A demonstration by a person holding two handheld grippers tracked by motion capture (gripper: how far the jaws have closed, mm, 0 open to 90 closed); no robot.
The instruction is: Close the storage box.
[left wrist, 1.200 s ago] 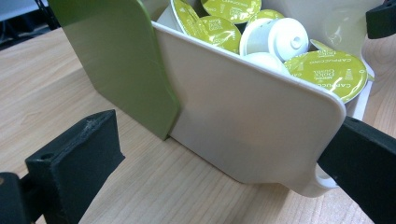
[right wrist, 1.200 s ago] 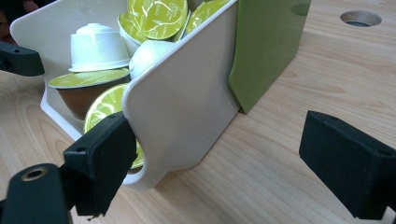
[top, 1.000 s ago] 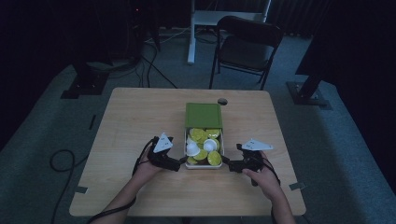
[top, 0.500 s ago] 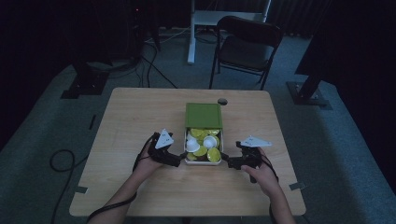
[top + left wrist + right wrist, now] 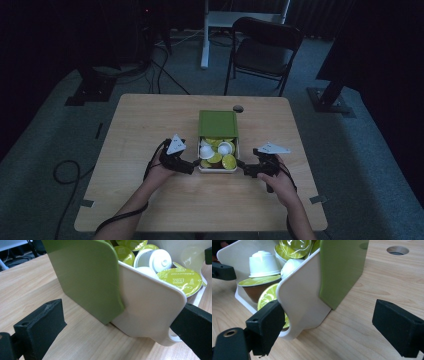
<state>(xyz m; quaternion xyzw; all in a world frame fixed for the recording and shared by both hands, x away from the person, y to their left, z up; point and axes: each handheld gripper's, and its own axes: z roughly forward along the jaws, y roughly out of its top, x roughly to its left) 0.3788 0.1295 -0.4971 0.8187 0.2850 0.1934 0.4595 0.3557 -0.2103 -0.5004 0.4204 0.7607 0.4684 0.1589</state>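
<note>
A pale wooden worktop (image 5: 150,130) stands in a dim room. A white drawer (image 5: 218,168) full of coffee capsules (image 5: 222,148) lies near the middle of the worktop, a little toward the near edge, partly pulled out of a green sleeve (image 5: 218,123).

From left to right: the left gripper (image 5: 192,165) sits just beside the drawer's left front corner. In the left gripper view its jaws stand apart, one on bare wood, the other at the drawer's (image 5: 147,307) front wall near a small loop handle. Nothing is clamped.

The drawer holds green-lidded capsules (image 5: 183,280) and white ones (image 5: 157,261), heaped loosely.

The right gripper (image 5: 242,167) mirrors this at the drawer's right front corner. In the right gripper view its jaws are wide apart; one lies against the drawer's (image 5: 299,302) front by the handle cut-out, the other hangs over bare wood beside the sleeve (image 5: 342,267).

Judged from this, the step in hand is sliding the drawer relative to its sleeve, with both grippers placed at the front corners. The next move calls for even effort from both sides along the sleeve's axis, so the drawer runs straight and does not jam or spill capsules.

The sleeve hides the drawer's rear part, so how far in it reaches cannot be told. Most capsule print is too small to read. A round hole (image 5: 397,250) in the worktop lies beyond the sleeve.
</note>
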